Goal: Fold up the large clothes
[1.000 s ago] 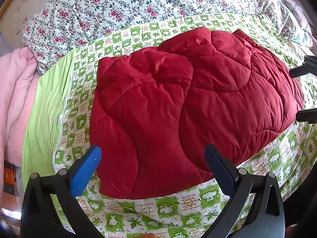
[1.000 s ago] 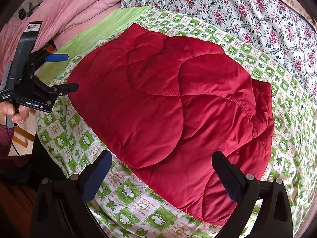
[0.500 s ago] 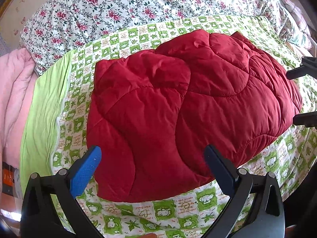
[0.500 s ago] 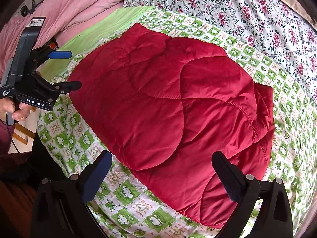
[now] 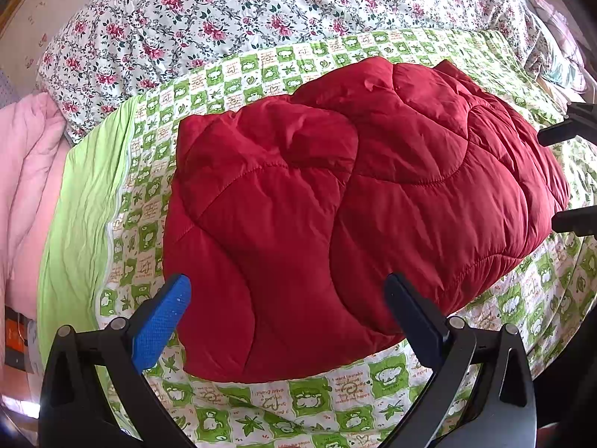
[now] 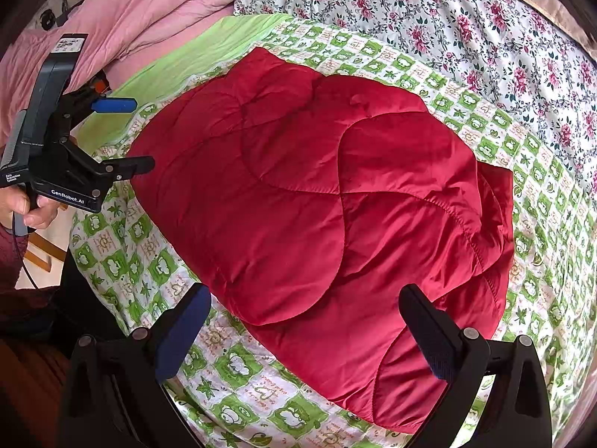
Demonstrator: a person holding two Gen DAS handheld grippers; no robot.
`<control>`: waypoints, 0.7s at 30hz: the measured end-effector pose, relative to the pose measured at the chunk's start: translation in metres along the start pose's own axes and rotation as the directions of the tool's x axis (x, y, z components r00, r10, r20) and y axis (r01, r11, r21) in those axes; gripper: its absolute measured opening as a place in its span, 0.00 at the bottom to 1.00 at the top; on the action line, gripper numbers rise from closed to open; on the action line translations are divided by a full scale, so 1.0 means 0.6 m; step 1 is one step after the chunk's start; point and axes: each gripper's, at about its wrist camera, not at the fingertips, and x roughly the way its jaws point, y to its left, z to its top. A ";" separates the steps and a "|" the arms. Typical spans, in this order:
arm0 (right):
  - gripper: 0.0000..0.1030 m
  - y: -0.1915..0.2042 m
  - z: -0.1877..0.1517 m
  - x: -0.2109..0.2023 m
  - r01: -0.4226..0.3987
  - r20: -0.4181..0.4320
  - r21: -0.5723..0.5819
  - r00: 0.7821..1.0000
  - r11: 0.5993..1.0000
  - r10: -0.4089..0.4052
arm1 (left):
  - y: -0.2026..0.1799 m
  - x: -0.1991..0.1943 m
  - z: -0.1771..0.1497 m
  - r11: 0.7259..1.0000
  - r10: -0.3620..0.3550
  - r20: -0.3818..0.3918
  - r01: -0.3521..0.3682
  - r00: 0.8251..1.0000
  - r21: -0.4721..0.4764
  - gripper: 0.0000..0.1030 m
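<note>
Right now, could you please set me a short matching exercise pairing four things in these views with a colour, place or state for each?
Things:
1. red quilted garment
2. left gripper
3. pink bedding
4. floral cover

Descriptions:
A. open, holding nothing
B. white with pink roses, at the far side of the bed
C. folded on the green checked sheet
D. bunched past the plain green edge of the sheet

Pairs: 1-C, 2-A, 3-D, 4-B
</note>
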 end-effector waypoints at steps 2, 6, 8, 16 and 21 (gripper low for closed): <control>0.99 -0.001 0.000 -0.001 -0.001 0.001 0.001 1.000 1.000 0.001 | -0.001 0.000 0.000 1.000 0.001 0.001 -0.001 1.000 0.001 1.00; 0.99 -0.003 -0.001 -0.002 -0.002 0.004 0.004 1.000 1.000 0.002 | -0.001 -0.001 0.001 1.000 0.002 0.004 -0.002 1.000 0.003 1.00; 0.99 -0.004 -0.001 -0.003 -0.002 0.004 0.005 1.000 1.000 0.002 | -0.001 -0.001 0.001 1.000 0.001 0.006 -0.001 1.000 0.003 1.00; 0.99 -0.008 -0.001 -0.006 0.000 0.010 0.005 1.000 1.000 0.000 | -0.002 -0.006 0.005 1.000 0.010 0.016 -0.010 1.000 0.009 1.00; 0.99 -0.010 0.001 -0.011 0.002 0.016 0.004 1.000 1.000 -0.002 | -0.002 -0.007 0.008 1.000 0.018 0.020 -0.018 1.000 0.007 1.00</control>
